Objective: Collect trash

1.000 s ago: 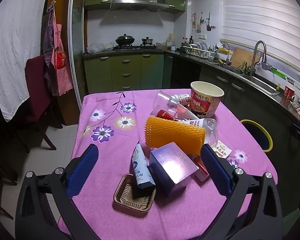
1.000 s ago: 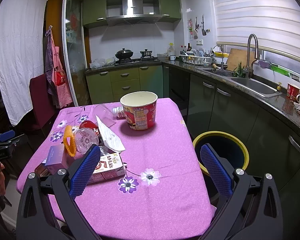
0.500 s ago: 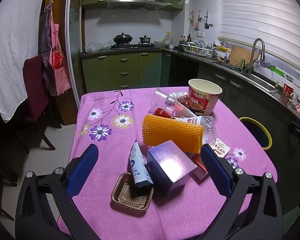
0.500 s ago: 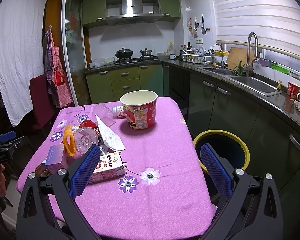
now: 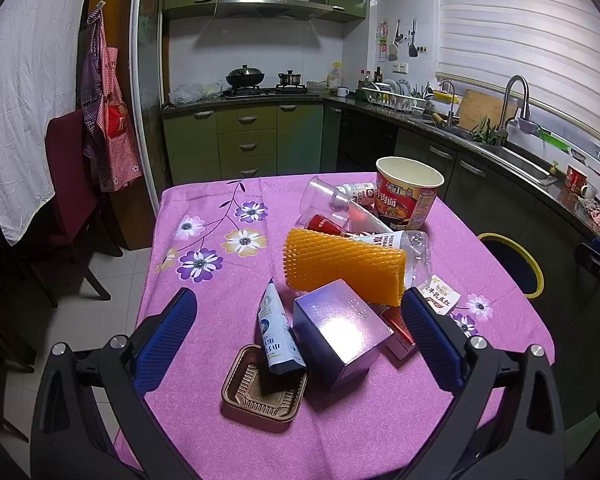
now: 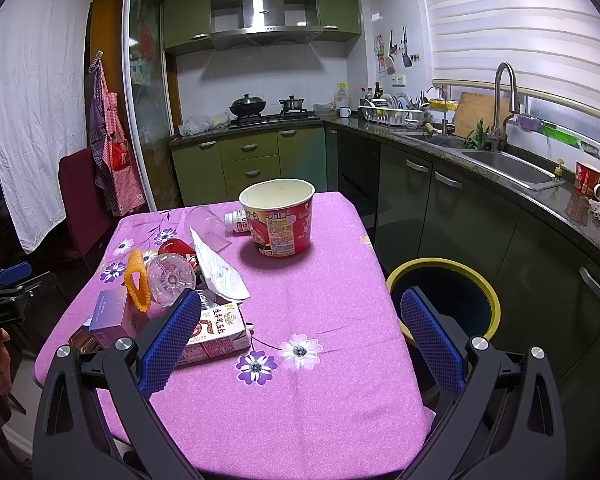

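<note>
Trash lies in a heap on the purple flowered tablecloth point(image 5: 204, 216). It holds a purple box point(image 5: 340, 334), a white tube point(image 5: 276, 332) leaning into a brown plastic tray point(image 5: 260, 394), an orange foam net point(image 5: 344, 266), a clear bottle point(image 5: 414, 254), a milk carton point(image 6: 216, 330) and a red noodle cup point(image 5: 408, 200), which also shows in the right wrist view point(image 6: 280, 218). A yellow-rimmed bin point(image 6: 444, 300) stands right of the table. My left gripper point(image 5: 296, 338) is open, above the box and tube. My right gripper point(image 6: 300, 336) is open above the table's near right part.
A clear cup point(image 5: 324, 196) and a small white bottle point(image 5: 356, 192) lie behind the heap. A dark red chair point(image 5: 70, 184) stands left of the table. Green cabinets, a stove point(image 5: 264, 88) and a sink counter point(image 6: 508, 164) line the back and right.
The left gripper has tilted slightly and drawn a little nearer the heap. The right gripper has barely moved. No trash has moved.
</note>
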A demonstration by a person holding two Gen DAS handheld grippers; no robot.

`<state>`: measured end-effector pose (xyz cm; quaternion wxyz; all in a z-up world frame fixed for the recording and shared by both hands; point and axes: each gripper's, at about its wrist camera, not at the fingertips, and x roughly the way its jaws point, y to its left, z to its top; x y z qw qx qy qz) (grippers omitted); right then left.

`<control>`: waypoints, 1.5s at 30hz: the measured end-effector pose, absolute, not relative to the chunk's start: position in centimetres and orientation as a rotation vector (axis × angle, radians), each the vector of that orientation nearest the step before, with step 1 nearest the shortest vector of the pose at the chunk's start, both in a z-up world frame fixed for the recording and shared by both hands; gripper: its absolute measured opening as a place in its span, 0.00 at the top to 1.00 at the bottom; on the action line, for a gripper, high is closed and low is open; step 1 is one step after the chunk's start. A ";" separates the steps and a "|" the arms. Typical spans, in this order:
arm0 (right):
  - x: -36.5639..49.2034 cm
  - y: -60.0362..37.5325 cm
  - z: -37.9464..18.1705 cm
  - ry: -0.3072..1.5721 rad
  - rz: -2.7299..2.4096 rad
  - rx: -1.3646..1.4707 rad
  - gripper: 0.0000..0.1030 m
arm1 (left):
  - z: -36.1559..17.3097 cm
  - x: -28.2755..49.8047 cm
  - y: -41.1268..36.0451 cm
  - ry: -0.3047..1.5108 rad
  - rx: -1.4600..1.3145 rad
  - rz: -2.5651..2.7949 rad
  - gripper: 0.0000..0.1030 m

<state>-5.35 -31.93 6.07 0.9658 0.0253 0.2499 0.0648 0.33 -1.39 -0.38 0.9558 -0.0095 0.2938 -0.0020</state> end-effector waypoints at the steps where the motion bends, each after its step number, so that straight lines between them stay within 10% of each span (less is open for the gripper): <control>1: -5.3 -31.9 6.1 0.506 0.132 0.051 0.04 | -0.4 0.3 -1.4 0.597 -0.018 -0.004 0.05; 45: -4.0 -32.4 5.5 0.540 0.125 0.054 0.04 | -1.5 1.4 -1.6 0.634 -0.008 -0.007 0.05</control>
